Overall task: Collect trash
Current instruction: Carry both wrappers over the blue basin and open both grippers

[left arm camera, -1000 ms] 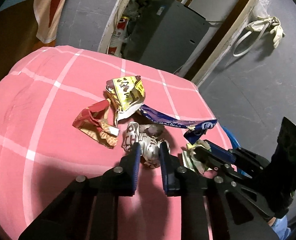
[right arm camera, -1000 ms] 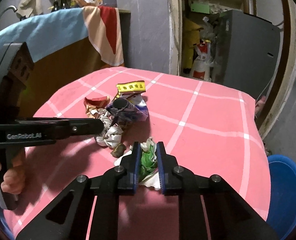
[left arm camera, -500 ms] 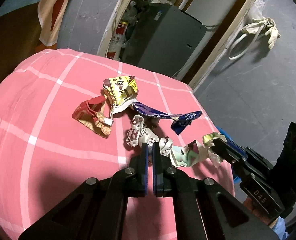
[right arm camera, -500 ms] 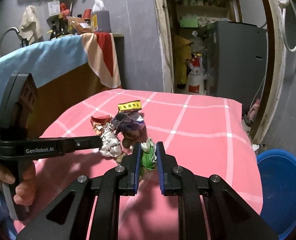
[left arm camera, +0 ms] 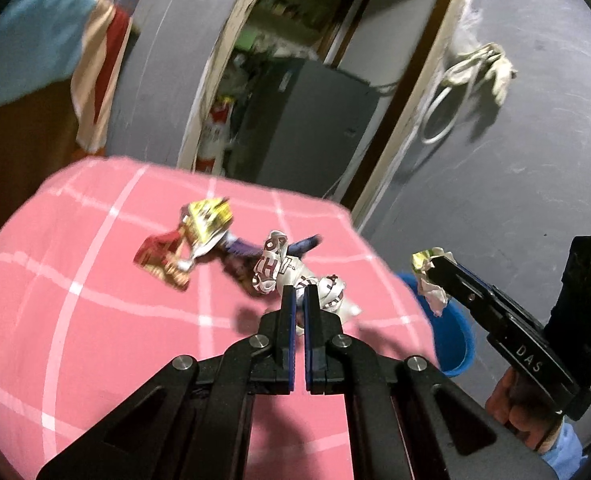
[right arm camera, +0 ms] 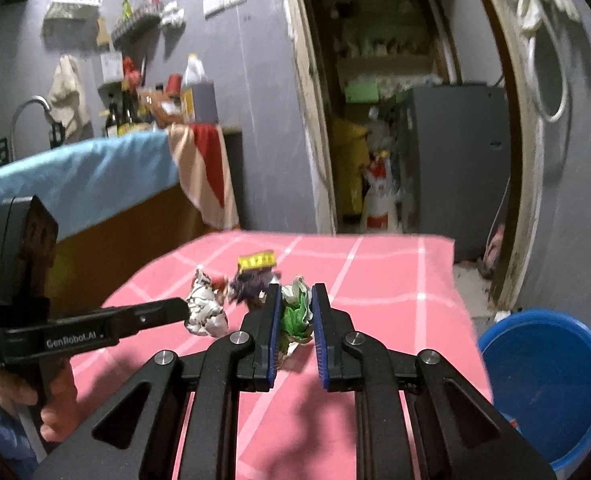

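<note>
Two grippers, jaws clamped on crumpled wrappers, left (left arm camera: 300,292) white (left arm camera: 295,276), right (right arm camera: 296,300) green (right arm camera: 295,312), blue tub (right arm camera: 551,384) beside pink table (right arm camera: 395,280)

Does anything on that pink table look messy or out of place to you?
Yes: crumpled snack wrappers lie heaped mid-tablecloth, not in the blue basin beside the table. The left gripper pinches a white printed wrapper; the right gripper clamps a green-and-white one.
</note>
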Available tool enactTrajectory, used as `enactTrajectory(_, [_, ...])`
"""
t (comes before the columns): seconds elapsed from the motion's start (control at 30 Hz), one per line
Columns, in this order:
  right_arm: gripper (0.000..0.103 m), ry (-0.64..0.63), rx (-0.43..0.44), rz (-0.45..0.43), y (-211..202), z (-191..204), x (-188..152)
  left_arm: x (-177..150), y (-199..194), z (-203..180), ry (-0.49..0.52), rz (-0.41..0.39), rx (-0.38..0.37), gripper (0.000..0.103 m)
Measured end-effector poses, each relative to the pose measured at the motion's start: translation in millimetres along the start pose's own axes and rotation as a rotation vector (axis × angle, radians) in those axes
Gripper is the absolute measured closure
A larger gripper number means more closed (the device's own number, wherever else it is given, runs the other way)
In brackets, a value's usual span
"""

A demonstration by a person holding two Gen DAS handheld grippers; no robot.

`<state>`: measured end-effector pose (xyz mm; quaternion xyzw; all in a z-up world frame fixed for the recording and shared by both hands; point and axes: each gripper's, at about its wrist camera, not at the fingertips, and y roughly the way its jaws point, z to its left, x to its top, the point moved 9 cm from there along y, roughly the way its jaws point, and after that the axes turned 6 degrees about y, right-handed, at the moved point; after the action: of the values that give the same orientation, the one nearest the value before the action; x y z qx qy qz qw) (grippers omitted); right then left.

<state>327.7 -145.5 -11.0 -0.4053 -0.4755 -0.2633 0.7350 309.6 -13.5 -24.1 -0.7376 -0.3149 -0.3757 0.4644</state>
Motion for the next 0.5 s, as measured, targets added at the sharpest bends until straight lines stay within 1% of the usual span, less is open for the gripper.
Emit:
enactTrajectory(0.23, [0.090, -0.006, -0.047, -0.187, -49, -14, 32, 31, -15, -46, 0.086, -0.176, -0.018, 0.102])
enactTrajectory(0.37, [0.090, -0.014, -0.111, -0.305, -82, -30, 53, 49, -20, -77, 0.138, -0.276, -0.041, 0.102])
enactTrajectory(0.5, [0.090, -0.032, -0.176, -0.395, -110, -46, 67, 62, -20, -111, 0.184, -0.355, -0.075, 0.102])
